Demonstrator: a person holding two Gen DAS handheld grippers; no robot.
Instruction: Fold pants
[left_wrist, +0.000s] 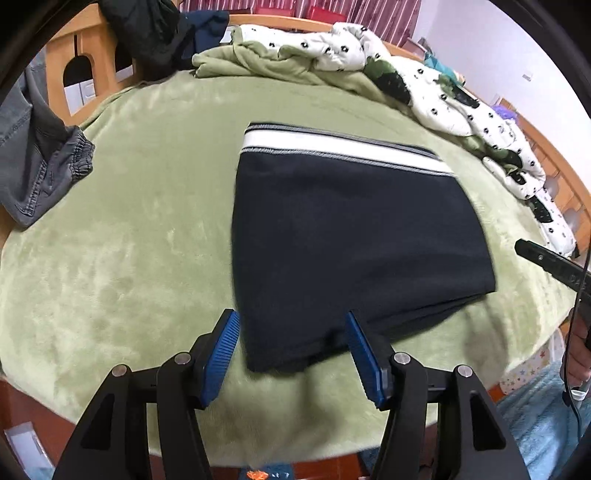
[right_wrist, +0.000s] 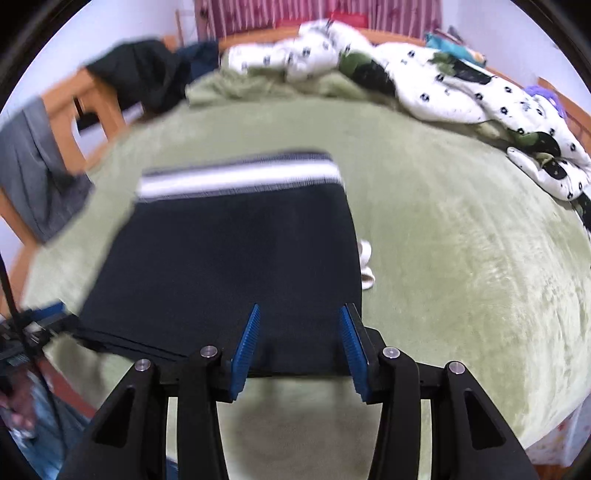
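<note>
The dark navy folded pants with a white and grey striped waistband (left_wrist: 354, 236) lie flat on the pale green plush blanket (left_wrist: 122, 258) covering the bed, waistband at the far side, folded edge toward the cameras. They sit roughly mid-bed, a bit toward the near edge.

Left gripper (left_wrist: 291, 321): black frame w/ blue ribbed pads, tilted steeply down over the near-left corner of the pants. Jaws about half apart; the near hem shows between the pads, but neither pad is pressing the cloth, so nothing is gripped. In the left wrist view the right tool's black body pokes in at the far right edge, w/ part of a hand (left_wrist: 578, 354) wrapped on its handle and a cable hanging down.

Right gripper (right_wrist: 299, 314): same build, also angled steeply down, over the near-right corner of the pants. Jaws moderately apart, cloth seen between them but not pinched; pads look clear of the fabric. The right wrist view is motion-blurred.

A small white object (right_wrist: 366, 266) lies on the blanket just beside the pants' right edge; can't tell what it is.

Background: white quilt with small dark prints (left_wrist: 454, 99) bunched along the far side, grey trousers (left_wrist: 37, 166) draped over the wooden bed frame at left, black garment (left_wrist: 151, 29) at the headboard.
</note>
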